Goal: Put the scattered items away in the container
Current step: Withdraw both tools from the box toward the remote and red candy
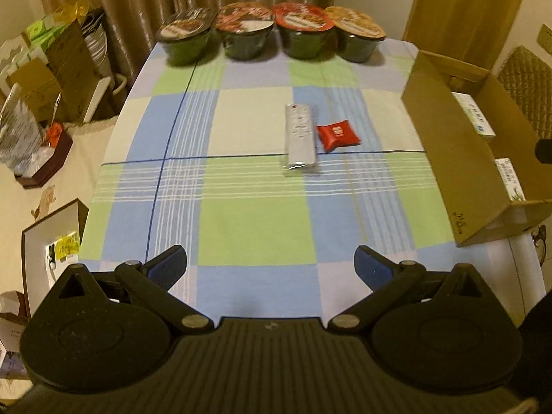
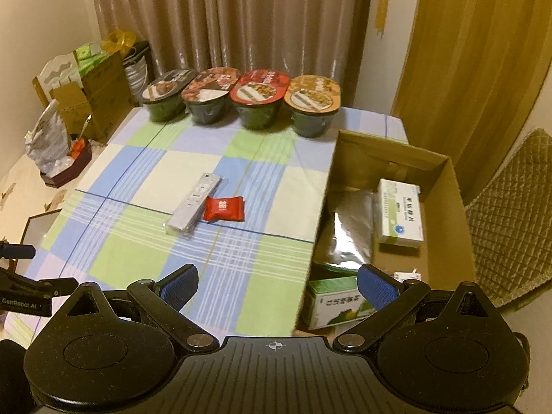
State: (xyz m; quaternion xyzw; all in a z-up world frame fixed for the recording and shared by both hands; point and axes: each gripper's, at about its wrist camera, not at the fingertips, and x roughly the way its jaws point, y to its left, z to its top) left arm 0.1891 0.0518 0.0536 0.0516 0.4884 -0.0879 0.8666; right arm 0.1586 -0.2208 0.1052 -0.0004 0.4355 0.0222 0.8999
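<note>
A silver remote control (image 1: pixel 300 136) (image 2: pixel 194 207) lies mid-table on the checked cloth, with a small red packet (image 1: pixel 338 137) (image 2: pixel 224 209) touching its right side. The cardboard box (image 1: pixel 445 145) (image 2: pixel 448 186) stands at the table's right edge; inside lie a white medicine box (image 2: pixel 400 212), a silver foil pouch (image 2: pixel 352 231) and a green carton (image 2: pixel 336 302). My left gripper (image 1: pixel 270 264) is open and empty, well short of the remote. My right gripper (image 2: pixel 277 284) is open and empty above the box's near-left wall.
Several sealed instant-noodle bowls (image 1: pixel 272 31) (image 2: pixel 241 98) line the far edge of the table. Boxes and bags (image 1: pixel 45 79) crowd the floor on the left. A quilted chair (image 2: pixel 510 214) stands to the right of the box. The left gripper's body (image 2: pixel 24 289) shows at the right wrist view's left edge.
</note>
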